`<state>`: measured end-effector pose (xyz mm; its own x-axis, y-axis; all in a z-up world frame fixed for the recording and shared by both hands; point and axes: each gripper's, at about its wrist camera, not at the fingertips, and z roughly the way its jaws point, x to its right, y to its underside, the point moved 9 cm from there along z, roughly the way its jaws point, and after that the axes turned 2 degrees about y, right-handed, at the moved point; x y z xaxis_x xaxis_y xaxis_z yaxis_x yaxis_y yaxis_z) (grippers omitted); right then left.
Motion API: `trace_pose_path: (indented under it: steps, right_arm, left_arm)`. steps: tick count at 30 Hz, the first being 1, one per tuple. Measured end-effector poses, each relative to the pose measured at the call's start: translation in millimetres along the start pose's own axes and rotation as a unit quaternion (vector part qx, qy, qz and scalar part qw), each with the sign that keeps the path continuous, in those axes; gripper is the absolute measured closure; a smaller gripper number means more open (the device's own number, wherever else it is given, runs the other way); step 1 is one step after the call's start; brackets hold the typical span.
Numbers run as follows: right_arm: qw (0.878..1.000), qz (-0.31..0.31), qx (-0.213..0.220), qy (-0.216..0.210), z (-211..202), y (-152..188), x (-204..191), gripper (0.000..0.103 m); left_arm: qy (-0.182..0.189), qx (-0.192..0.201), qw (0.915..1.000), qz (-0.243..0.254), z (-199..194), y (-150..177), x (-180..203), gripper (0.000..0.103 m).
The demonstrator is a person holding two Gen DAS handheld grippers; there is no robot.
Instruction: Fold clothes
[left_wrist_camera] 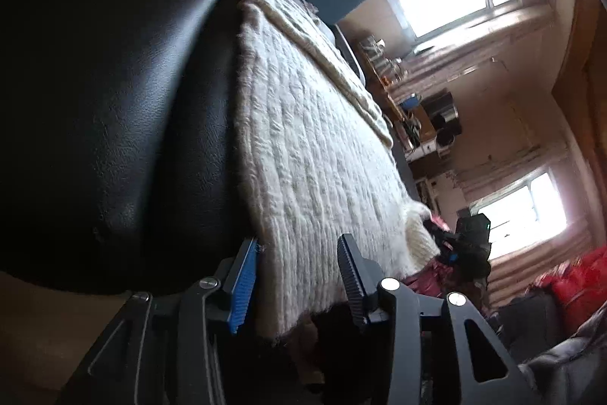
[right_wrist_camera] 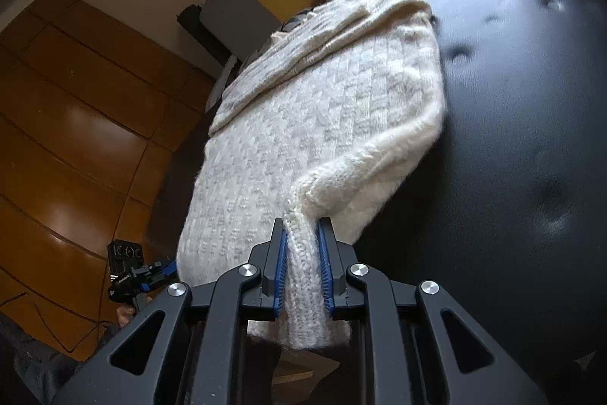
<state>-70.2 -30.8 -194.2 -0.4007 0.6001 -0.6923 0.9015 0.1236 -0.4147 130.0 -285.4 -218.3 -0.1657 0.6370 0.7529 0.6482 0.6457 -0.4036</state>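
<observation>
On the black padded seat [right_wrist_camera: 512,101] the white knit sweater [right_wrist_camera: 303,124] lies partly folded: right claw [right_wrist_camera: 301,264] pinches its ribbed edge, left claw [left_wrist_camera: 299,276] gapes around the hem; mid-fold likely, left must close first.

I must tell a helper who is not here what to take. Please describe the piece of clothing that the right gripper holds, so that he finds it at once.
Find the big black padded seat. On it lies a cream knitted sweater, and the right gripper pinches its ribbed edge. It is the only pale, fluffy knit there; the red and dark clothes lie apart, by the window.
</observation>
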Motion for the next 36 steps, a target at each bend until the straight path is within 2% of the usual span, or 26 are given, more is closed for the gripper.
trace_pose_path:
  steps: [2,3,5,9,11,14,21,25,31,36]
  right_arm:
    - [1.000,0.001,-0.013,0.004,6.9,5.5,3.2,0.086]
    - [1.000,0.001,-0.017,0.006,8.8,7.2,4.3,0.086]
    - [1.000,0.003,-0.014,0.005,6.9,6.7,6.0,0.086]
    - [1.000,0.009,-0.007,0.003,3.1,5.6,9.5,0.086]
    - [1.000,0.015,0.002,-0.003,-2.6,3.0,10.8,0.086]
    - [0.999,0.024,0.028,-0.036,-13.7,-2.9,2.7,0.086]
    - [0.991,0.040,0.078,-0.103,-28.0,-29.5,-17.2,0.086]
    - [0.985,0.042,0.111,-0.128,-34.6,-63.6,-29.7,0.086]
    - [0.980,0.028,0.142,-0.140,-31.2,-132.3,-44.3,0.086]
    - [0.979,0.023,0.149,-0.137,-17.9,-196.2,-44.3,0.086]
  left_arm:
    - [-0.021,0.003,0.9994,0.026,5.6,2.7,5.8,0.090]
    - [-0.023,0.005,0.9994,0.026,6.8,3.2,7.3,0.098]
    - [-0.010,0.023,0.9995,0.017,5.3,0.2,13.4,0.099]
    - [0.055,0.078,0.9954,0.002,-16.8,-22.1,38.4,0.099]
    - [0.083,0.091,0.9924,0.009,-25.9,-35.3,52.6,0.099]
    - [0.122,0.106,0.9865,0.022,-38.8,-55.1,74.3,0.099]
    - [0.177,0.140,0.9735,0.036,-34.4,-105.5,117.2,0.099]
    - [0.195,0.161,0.9664,0.045,-34.2,-144.9,133.1,0.099]
    - [0.197,0.176,0.9622,0.065,-25.1,-201.6,145.1,0.099]
    - [0.178,0.172,0.9673,0.054,6.7,-256.5,126.4,0.099]
